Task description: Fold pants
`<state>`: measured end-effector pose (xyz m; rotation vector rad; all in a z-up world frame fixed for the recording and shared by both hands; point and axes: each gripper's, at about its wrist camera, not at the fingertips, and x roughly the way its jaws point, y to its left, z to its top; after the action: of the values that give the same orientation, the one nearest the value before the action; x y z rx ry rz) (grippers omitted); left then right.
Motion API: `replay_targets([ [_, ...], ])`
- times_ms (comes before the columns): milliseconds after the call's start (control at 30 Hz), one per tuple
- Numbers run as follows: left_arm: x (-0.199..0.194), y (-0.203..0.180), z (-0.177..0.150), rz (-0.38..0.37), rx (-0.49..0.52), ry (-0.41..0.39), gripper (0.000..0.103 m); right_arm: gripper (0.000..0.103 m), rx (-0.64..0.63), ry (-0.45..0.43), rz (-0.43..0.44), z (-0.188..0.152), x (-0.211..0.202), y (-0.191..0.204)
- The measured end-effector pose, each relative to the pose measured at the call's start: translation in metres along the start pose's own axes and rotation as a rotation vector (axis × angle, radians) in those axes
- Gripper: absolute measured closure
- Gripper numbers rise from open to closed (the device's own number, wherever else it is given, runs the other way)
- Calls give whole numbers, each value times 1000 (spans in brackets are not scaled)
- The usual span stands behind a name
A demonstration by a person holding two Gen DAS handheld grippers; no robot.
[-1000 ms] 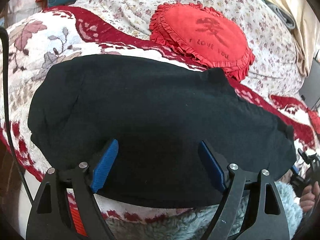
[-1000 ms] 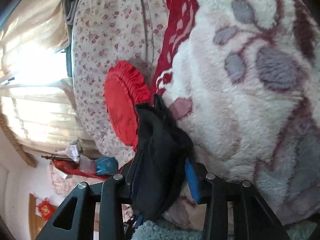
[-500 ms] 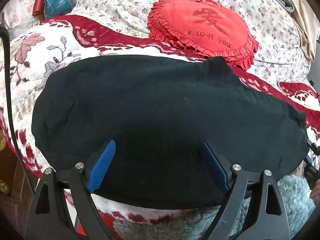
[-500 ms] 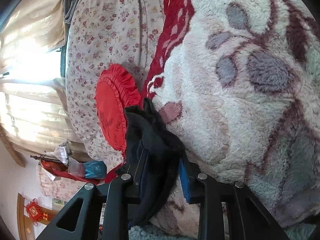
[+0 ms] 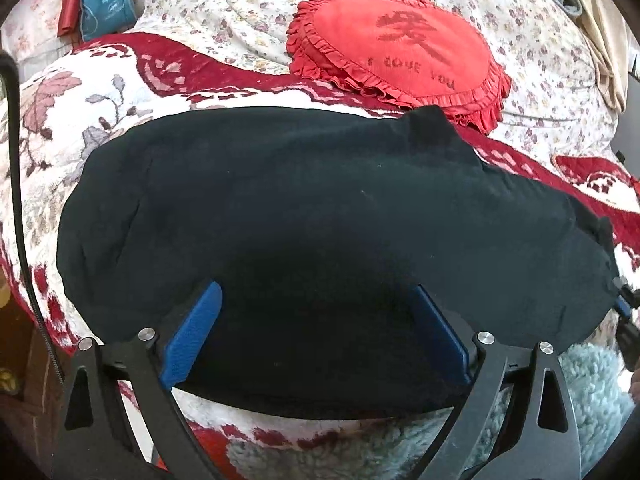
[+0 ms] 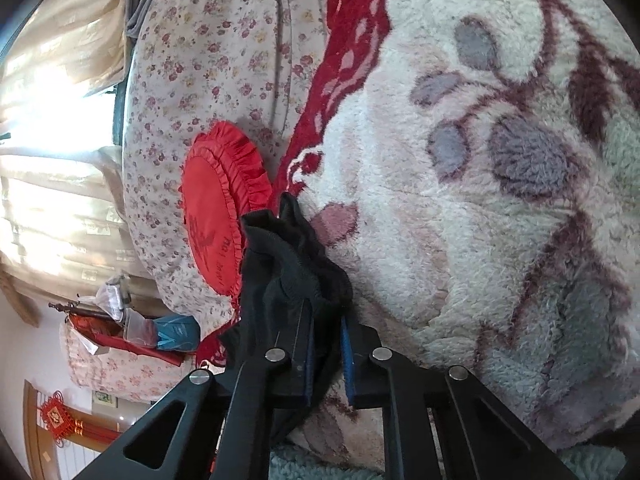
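Observation:
The black pants (image 5: 312, 216) lie spread across a fleece blanket (image 5: 80, 112) on the bed, filling the middle of the left wrist view. My left gripper (image 5: 316, 300) is open, its blue pads resting on the near edge of the pants. My right gripper (image 6: 326, 320) is shut on a bunched end of the pants (image 6: 288, 256), which stands up between its blue pads. That held end shows at the far right of the left wrist view (image 5: 600, 248).
A red heart-shaped ruffled cushion (image 5: 404, 60) lies just beyond the pants on a floral quilt (image 5: 240, 8). A blue bag (image 5: 104, 8) sits at the back left. A black cable (image 5: 20, 200) hangs at the left. Curtains (image 6: 48, 80) are lit by a window.
The left gripper has crept forward over the pants' near edge, still open. The right gripper has kept its hold on the bunched end, shifting slightly and closing tighter.

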<state>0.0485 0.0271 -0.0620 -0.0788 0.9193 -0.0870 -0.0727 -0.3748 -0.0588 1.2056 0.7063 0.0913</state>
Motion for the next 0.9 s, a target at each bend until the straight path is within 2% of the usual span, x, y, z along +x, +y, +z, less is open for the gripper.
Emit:
replay_targets([
  [33, 1, 0, 0, -8, 3, 3, 1, 94, -9, -4, 2, 0, -2, 2],
  [233, 3, -4, -1, 9, 27, 7, 1, 95, -56, -10, 40, -3, -6, 13],
  [400, 4, -8, -3, 39, 47, -1, 1, 95, -235, 18, 92, -15, -1, 50],
  [533, -2, -1, -4, 24, 37, -13, 1, 95, -358, 71, 106, -35, 16, 78],
  [600, -11, 10, -3, 56, -19, -38, 1, 95, -412, 103, 114, -46, 27, 91],
  [733, -30, 52, -11, 109, -237, -86, 1, 95, -494, 179, 158, -65, 48, 118],
  [900, -33, 72, -27, 148, -373, -66, 1, 95, -695, 312, 197, -100, 85, 171],
])
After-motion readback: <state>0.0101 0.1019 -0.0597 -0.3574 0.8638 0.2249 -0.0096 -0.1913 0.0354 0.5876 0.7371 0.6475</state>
